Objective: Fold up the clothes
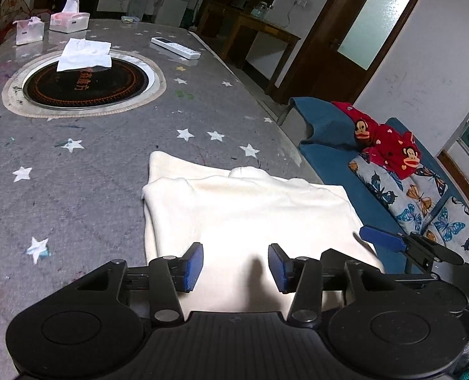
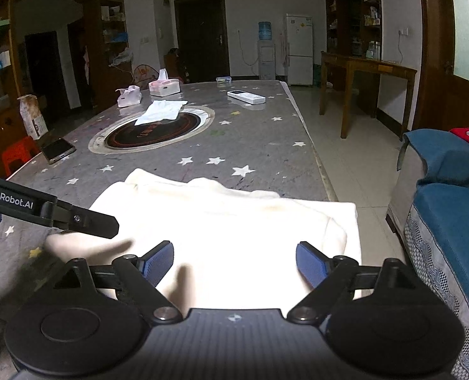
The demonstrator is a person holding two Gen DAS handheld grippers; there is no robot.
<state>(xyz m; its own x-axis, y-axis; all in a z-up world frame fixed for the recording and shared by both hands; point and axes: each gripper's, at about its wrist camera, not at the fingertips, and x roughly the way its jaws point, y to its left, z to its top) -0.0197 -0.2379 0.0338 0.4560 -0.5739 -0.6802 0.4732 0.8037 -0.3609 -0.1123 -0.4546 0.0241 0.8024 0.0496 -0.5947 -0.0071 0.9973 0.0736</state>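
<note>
A cream-white folded knit garment [image 1: 244, 209] lies on the near end of a long grey table [image 1: 107, 164] printed with white stars, its right edge reaching the table's right border. In the left wrist view the left gripper [image 1: 235, 267] hovers over the garment's near part, its 2 blue-padded fingers [image 1: 194, 266] set moderately apart with nothing between them. In the right wrist view the right gripper [image 2: 234, 264] hangs over the same cloth, jaws spread wide and empty; the black body of the left gripper crosses that view at 9 o'clock. At 11 o'clock from the garment, a round black inset plate [image 1: 85, 84] sits in the table with a white folded cloth [image 1: 85, 53] on its far rim. Beyond it stand 2 tissue packs [image 1: 69, 20], and at 12 o'clock lies a white remote control [image 1: 175, 47]. A dark phone [image 2: 58, 150] rests near the table's left edge. At 3 o'clock stands a blue sofa [image 1: 326, 126] holding a red monkey-print cloth [image 1: 380, 136]
</note>
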